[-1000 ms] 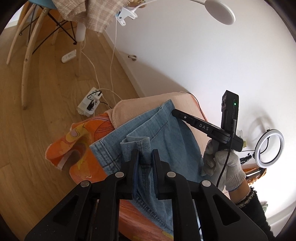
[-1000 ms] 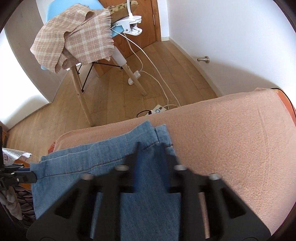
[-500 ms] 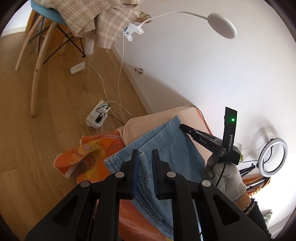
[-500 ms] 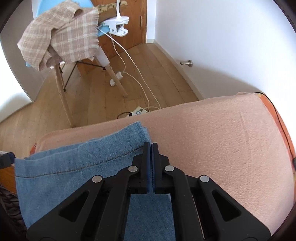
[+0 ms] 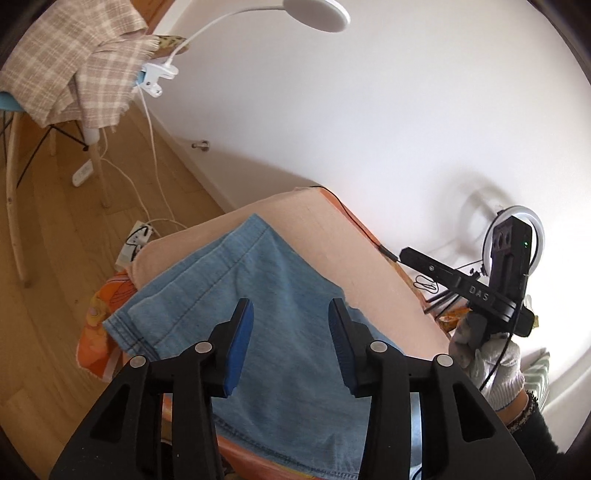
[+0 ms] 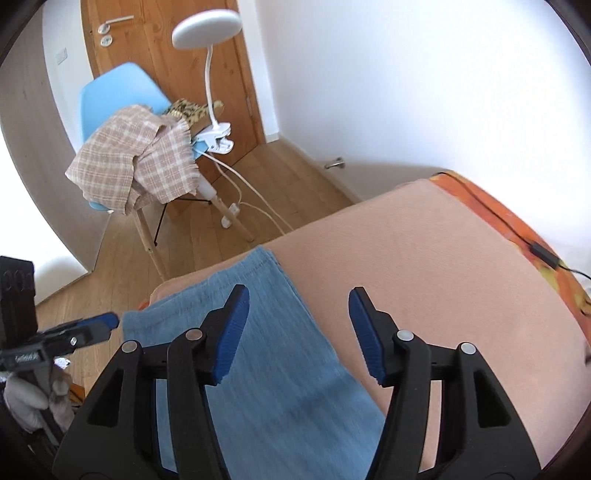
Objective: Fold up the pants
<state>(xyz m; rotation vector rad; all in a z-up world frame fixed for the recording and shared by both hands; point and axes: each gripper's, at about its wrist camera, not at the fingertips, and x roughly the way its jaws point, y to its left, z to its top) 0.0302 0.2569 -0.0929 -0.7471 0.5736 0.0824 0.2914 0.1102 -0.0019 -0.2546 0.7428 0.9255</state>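
- Well, the left gripper point(image 5: 291, 343) stood wide apart, its blue pads point(image 5: 238, 347) gripping nothing, poised above the pants point(image 5: 280, 295).
- Denim filled the gap between those fingers and ran on towards twelve o'clock, ending in a stitched hem near eleven o'clock of the left wrist view.
- Whether the pads touched the cloth could not be told from that view.
- Over on the other side, the right gripper point(image 6: 299, 336) was spread wide too, nothing caught between its blue pads point(image 6: 365, 338).
- Its left finger hung over the pants point(image 6: 258, 332), while the right finger hung over the bare peach blanket point(image 6: 424, 266); the denim's long edge ran between the two.
- From the right wrist view the pants lay folded in a long strip, reaching from six o'clock up to about eleven o'clock, flat on the blanket.
- At three o'clock of the left wrist view the right gripper showed again, held in a white-gloved hand point(image 5: 491, 365), off the denim's right edge.
- At nine o'clock of the right wrist view the left gripper's blue tip sat just beside the pants' near corner.
- An orange patterned sheet point(image 5: 99, 314) peeked out under the blanket at eight o'clock.
- Beyond, at eleven o'clock, a blue chair point(image 6: 110, 96) carried a checked cloth point(image 6: 136, 162) and a white clip lamp point(image 6: 207, 29).
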